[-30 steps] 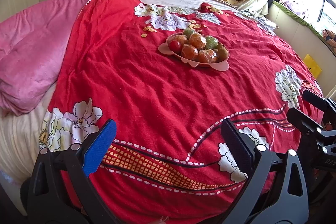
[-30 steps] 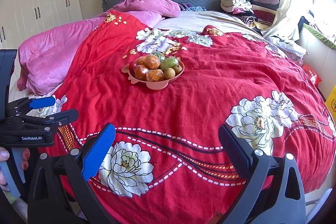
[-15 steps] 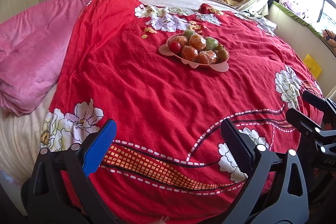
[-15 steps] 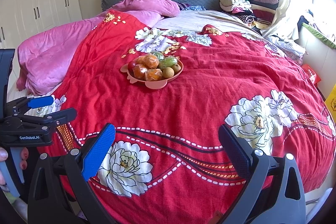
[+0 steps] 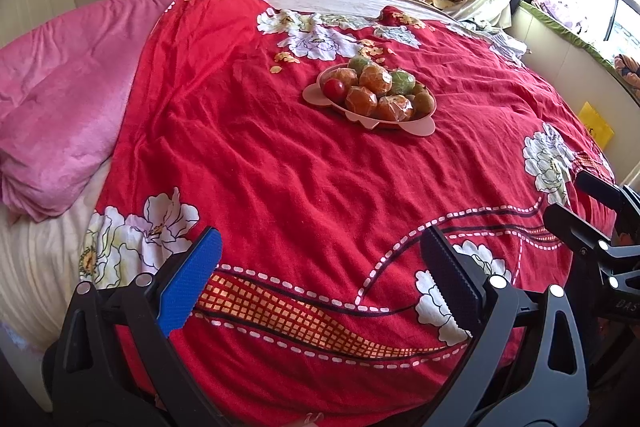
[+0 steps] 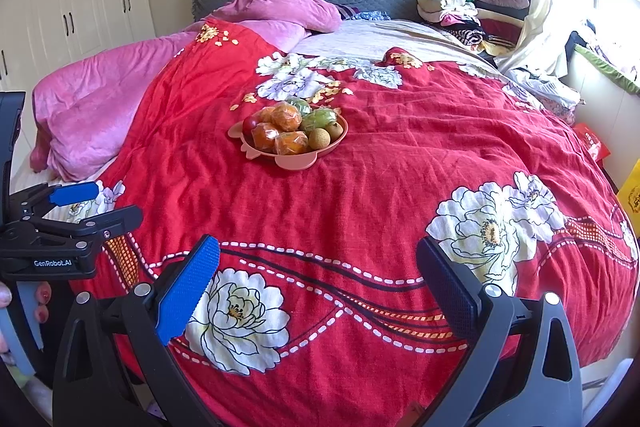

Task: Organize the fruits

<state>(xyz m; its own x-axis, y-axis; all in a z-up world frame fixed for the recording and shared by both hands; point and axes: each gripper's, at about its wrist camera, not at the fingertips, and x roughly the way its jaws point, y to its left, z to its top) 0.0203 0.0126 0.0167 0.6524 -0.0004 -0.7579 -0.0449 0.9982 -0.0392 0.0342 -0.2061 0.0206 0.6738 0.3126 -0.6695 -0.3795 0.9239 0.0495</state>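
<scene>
Fruit: all heaped on the pink plate (image 6: 295,159) mid-bed, well away from you.
Tip: reach in slow and take a top wrapped orange (image 6: 286,115) so the pile stays put.
Left hand-held gripper (image 5: 320,279): spread wide, empty, low at the bed's (image 5: 304,187) foot.
Right hand-held gripper (image 6: 318,281): same, spread and empty, beside it.

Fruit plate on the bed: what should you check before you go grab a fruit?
1. Left gripper open, nothing in it: ok.
2. Right gripper open, nothing in it: ok.
3. Pink plate sits flat on the red blanket: ok.
4. Way to the plate is free: ok.
5. Grippers near enough to grab: not ok, both far back.
6. Wrapped oranges piled steadily: cannot tell.
</scene>
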